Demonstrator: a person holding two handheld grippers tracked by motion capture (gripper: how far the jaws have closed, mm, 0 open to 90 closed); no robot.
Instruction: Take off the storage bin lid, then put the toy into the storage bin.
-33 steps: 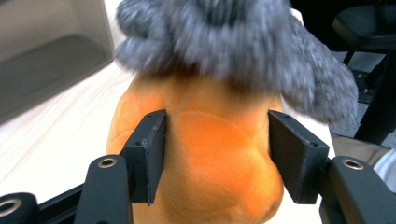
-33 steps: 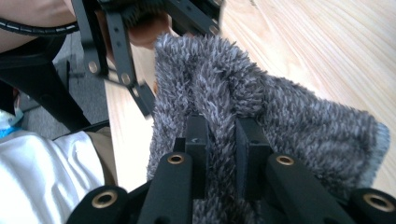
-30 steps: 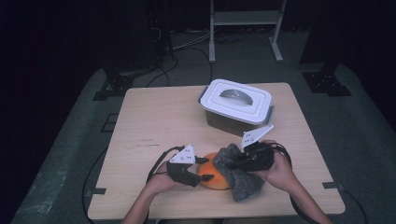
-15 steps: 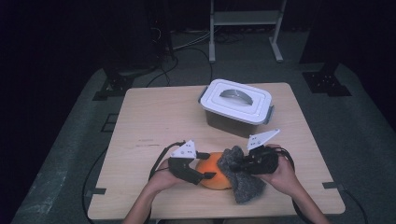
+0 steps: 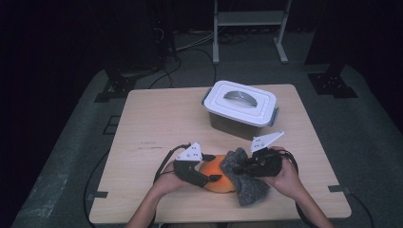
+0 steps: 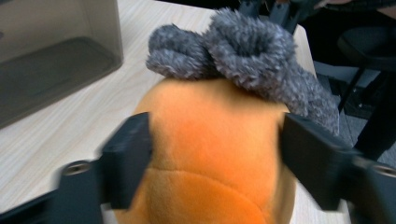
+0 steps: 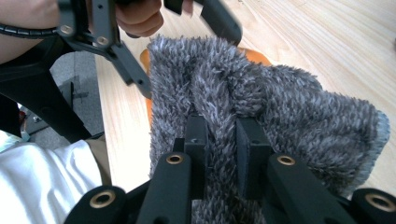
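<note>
An orange plush ball (image 5: 217,175) lies near the table's front edge, with a grey fuzzy cloth (image 5: 247,185) draped over its right side. My left gripper (image 5: 214,167) reaches in from the left; its jaws have just been closing, and now both press on the ball's flanks (image 6: 215,140). My right gripper (image 5: 240,167) comes in from the right and is shut on a fold of the grey cloth (image 7: 280,107), pinched between its pads (image 7: 198,135). In the right gripper view the left gripper's jaws rise behind the cloth.
A grey storage box with a white lid (image 5: 240,107) stands behind the work area, close to the ball (image 6: 51,56). Bare wooden table (image 5: 157,123) spreads to the left and back. A metal frame (image 5: 249,19) stands on the floor beyond.
My left gripper has shifted right, so that its jaws now sit on either side of the orange ball. The right gripper has stayed shut on the grey cloth and barely moved.
</note>
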